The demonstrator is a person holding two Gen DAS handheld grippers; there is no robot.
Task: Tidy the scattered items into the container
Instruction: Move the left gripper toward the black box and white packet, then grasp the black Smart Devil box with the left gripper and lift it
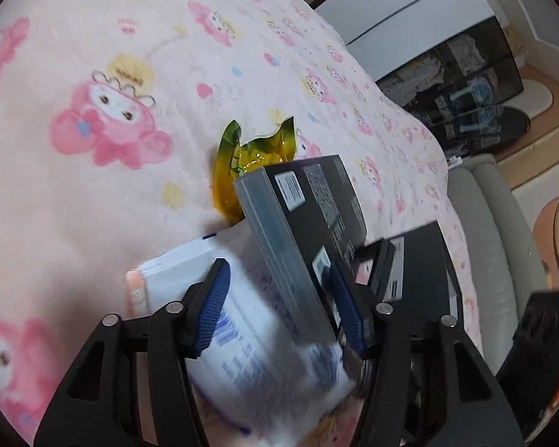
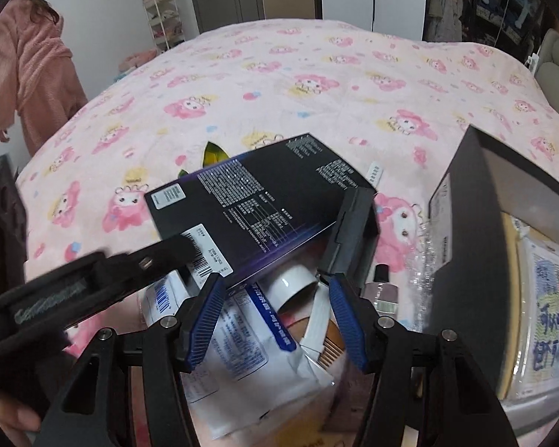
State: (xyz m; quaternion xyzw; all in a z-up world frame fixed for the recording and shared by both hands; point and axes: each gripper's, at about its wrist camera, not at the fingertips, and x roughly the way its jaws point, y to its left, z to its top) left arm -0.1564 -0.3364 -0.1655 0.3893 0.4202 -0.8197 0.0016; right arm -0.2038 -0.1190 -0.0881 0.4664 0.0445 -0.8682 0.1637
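the left gripper (image 1: 275, 298) is clamping a flat black cardboard box (image 1: 316, 201) tilted above the pink cartoon-print blanket (image 1: 93, 111). the right gripper (image 2: 274, 313) is hanging half-open and empty over a white printed pouch (image 2: 249, 339), beside the clear plastic container (image 2: 540, 402).

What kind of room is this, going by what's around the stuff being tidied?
Most likely a bedroom at home. The items lie on a bed under a pink cartoon-print blanket, clothes hang in a dark wardrobe, and a pink robe hangs by the wall.
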